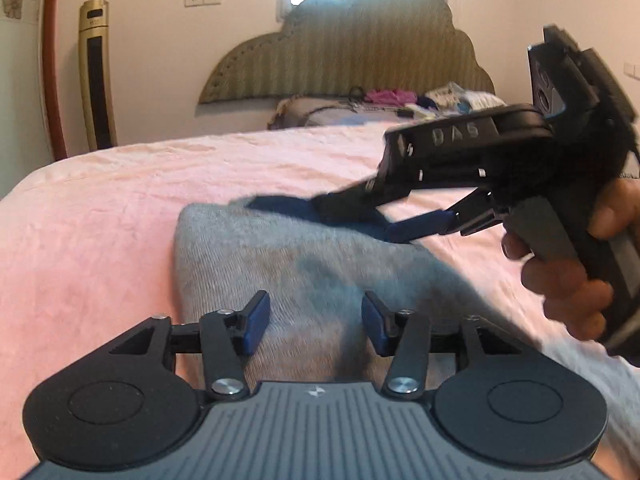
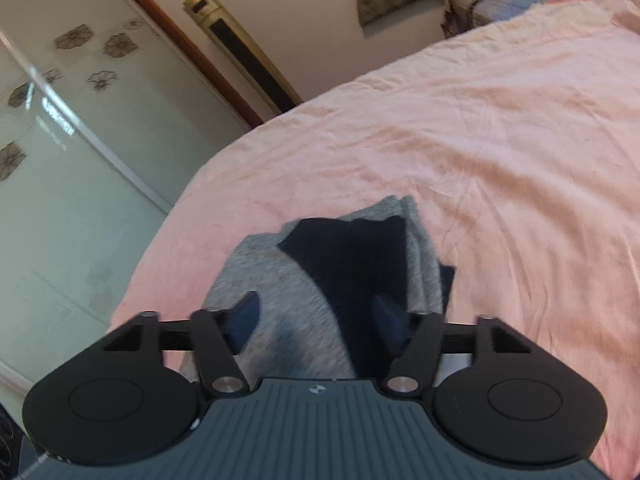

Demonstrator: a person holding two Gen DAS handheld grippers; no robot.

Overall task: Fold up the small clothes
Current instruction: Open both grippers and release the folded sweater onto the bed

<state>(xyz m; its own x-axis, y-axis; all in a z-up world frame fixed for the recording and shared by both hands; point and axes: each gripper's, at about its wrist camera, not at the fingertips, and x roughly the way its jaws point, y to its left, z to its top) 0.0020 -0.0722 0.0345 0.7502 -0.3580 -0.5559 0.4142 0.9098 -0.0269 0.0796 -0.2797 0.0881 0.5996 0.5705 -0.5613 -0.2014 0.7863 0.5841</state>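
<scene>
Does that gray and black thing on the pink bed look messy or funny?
A little. The gray and black garment lies crooked on the pink bedspread, its layered edges fanned out unevenly. Nothing looks torn or spilled.

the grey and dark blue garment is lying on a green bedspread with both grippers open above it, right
Not quite: the bedspread is pink, not green, as the right wrist view shows. The rest holds: the grey and dark blue garment lies on it, and the left gripper and right gripper both stand open above it with nothing gripped.
</scene>
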